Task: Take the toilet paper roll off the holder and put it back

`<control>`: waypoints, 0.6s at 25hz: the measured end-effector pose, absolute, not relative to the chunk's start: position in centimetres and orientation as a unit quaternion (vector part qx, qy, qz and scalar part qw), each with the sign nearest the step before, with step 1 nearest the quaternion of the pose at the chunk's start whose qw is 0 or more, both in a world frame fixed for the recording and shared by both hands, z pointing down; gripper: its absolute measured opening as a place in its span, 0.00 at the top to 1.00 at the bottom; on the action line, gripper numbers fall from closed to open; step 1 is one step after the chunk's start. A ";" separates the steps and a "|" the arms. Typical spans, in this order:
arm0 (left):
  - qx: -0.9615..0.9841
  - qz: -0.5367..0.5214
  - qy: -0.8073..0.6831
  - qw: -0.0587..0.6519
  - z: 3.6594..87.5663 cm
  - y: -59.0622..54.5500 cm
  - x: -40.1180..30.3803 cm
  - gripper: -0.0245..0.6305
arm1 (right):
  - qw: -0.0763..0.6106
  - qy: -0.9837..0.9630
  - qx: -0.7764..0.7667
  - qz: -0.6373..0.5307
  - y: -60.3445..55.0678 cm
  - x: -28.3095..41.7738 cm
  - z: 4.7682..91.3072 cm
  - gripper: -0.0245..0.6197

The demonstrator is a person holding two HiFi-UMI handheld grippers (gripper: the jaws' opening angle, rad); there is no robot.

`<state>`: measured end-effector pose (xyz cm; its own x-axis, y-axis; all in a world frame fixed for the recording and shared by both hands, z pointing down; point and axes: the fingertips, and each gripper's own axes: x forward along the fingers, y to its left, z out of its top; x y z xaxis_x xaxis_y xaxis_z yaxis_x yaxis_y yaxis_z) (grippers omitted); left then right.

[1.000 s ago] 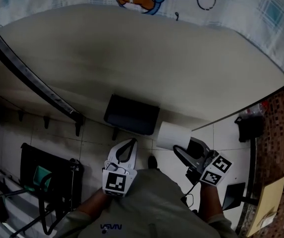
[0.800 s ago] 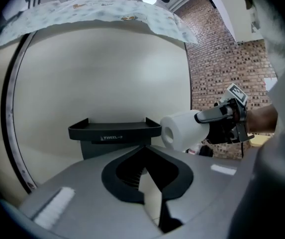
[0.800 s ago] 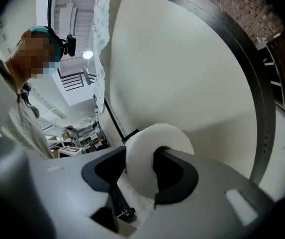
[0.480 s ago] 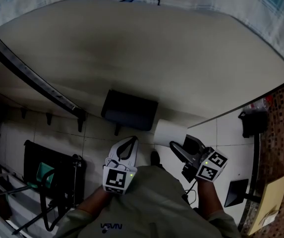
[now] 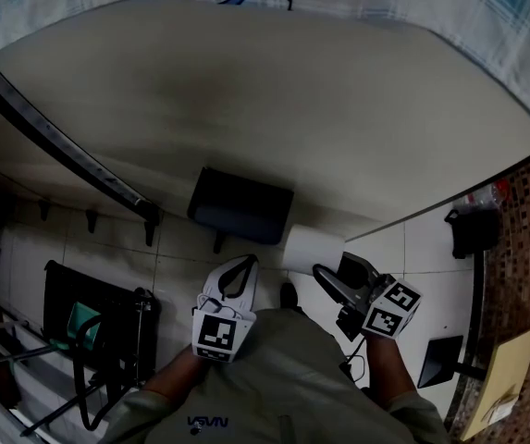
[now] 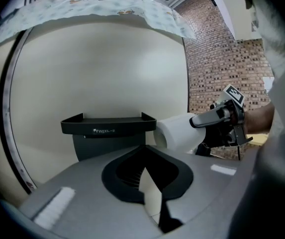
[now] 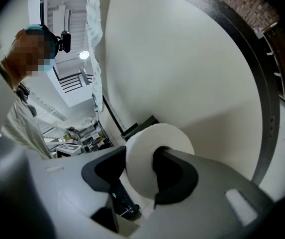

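The white toilet paper roll point(image 5: 311, 247) hangs in the air just right of the black wall holder point(image 5: 240, 207), a small shelf on the cream wall. My right gripper point(image 5: 331, 265) is shut on the roll, one jaw on each side of it. In the right gripper view the roll point(image 7: 148, 156) fills the gap between the jaws, with the holder point(image 7: 140, 125) behind it. The left gripper point(image 5: 240, 266) is shut and empty, below the holder. From the left gripper view, the holder point(image 6: 109, 126) is straight ahead and the roll point(image 6: 178, 133) sits at its right end.
A dark rail point(image 5: 61, 146) runs diagonally across the wall at left. A black rack point(image 5: 89, 331) stands on the tiled floor at lower left. A brick wall point(image 5: 523, 248) and a black item point(image 5: 473, 230) are at right. A person point(image 7: 23, 108) shows behind the right gripper.
The right gripper has carried the roll a little to the left, closer to the holder's right end. The left gripper has stayed put.
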<state>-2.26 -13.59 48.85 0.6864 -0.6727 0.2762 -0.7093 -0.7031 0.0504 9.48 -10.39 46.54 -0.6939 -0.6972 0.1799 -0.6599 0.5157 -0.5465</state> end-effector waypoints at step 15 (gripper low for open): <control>0.902 0.132 -0.399 0.096 49.5 -14.4 -2.5 0.95 | 0.033 0.866 -0.395 -0.304 -10.8 9.8 46.9 0.70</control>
<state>-2.50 -14.40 49.54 0.6470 -0.6949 0.3139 -0.7453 -0.6633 0.0678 9.84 -10.82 46.89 -0.6860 -0.7043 0.1824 -0.6640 0.5036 -0.5528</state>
